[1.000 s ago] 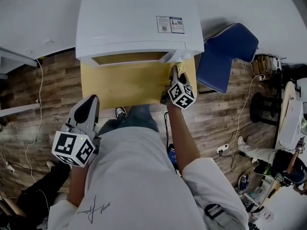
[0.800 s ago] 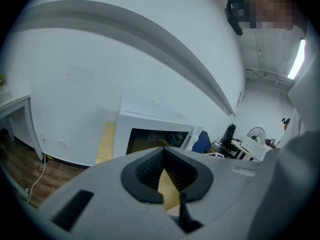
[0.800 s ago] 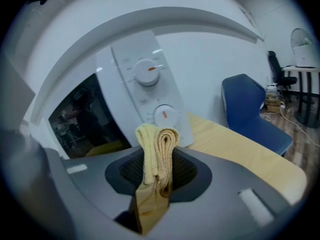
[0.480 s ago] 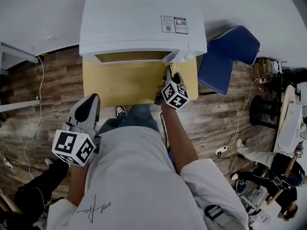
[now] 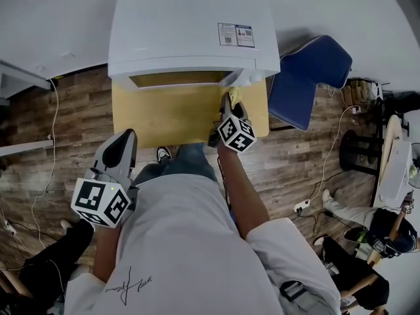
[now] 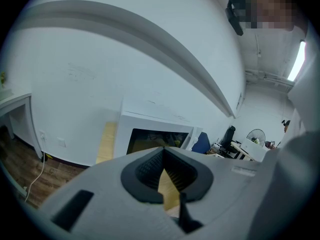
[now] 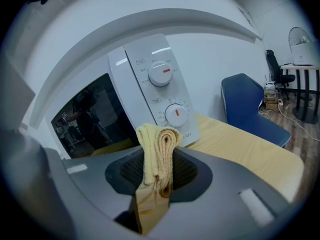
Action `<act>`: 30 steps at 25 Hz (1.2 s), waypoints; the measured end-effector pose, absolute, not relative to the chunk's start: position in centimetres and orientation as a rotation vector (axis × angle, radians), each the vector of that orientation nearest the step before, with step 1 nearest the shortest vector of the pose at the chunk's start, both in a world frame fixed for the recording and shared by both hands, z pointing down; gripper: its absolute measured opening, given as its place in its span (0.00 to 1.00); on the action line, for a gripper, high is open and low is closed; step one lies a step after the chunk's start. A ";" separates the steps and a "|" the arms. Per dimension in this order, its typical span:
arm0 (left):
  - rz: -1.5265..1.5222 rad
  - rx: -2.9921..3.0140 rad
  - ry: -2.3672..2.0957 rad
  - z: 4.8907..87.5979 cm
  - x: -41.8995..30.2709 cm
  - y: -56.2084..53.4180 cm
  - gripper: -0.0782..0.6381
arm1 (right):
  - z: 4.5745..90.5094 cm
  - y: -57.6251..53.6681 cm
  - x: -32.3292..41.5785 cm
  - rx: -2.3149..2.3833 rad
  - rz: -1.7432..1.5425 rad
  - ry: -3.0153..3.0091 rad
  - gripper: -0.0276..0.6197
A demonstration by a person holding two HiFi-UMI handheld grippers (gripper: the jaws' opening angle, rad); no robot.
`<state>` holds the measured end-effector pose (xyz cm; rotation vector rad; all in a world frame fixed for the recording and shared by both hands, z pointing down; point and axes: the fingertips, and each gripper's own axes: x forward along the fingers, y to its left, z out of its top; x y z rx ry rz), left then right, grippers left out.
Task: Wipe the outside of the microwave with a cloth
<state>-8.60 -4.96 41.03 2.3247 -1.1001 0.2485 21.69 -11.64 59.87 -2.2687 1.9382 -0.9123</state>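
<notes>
— Yellow terry cloth (image 7: 158, 149), folded into 2 soft rolls. Held where?
— Clamped upright between right gripper (image 7: 157, 160) jaws, close before white microwave (image 7: 150, 79), by its 2 dials, over wooden table (image 5: 164, 117).
— And left gripper (image 6: 163, 153)?
— Closed on nothing, near left, well apart from microwave.

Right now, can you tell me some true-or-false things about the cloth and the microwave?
The right gripper holds a yellow cloth. True.
The left gripper touches the microwave. False: it hangs by the person's side, shut and empty.
The microwave's door is open. False: it is shut.
The microwave sits on a wooden table. True.
The chair beside the table is red. False: it is blue.
</notes>
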 end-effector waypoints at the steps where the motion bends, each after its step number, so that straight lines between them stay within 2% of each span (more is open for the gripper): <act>1: 0.247 2.324 -1.102 41.0 -8.7 -4.9 0.10 | 59.9 -11.5 21.4 -2.261 -0.918 1.939 0.22; 8: 0.237 2.327 -1.108 40.8 -8.9 -4.9 0.10 | 60.0 -11.8 16.1 -2.164 -0.905 2.135 0.23; 30: 0.228 2.243 -1.236 41.4 -13.8 -3.8 0.10 | 60.6 -14.3 7.7 -1.993 -0.905 2.413 0.23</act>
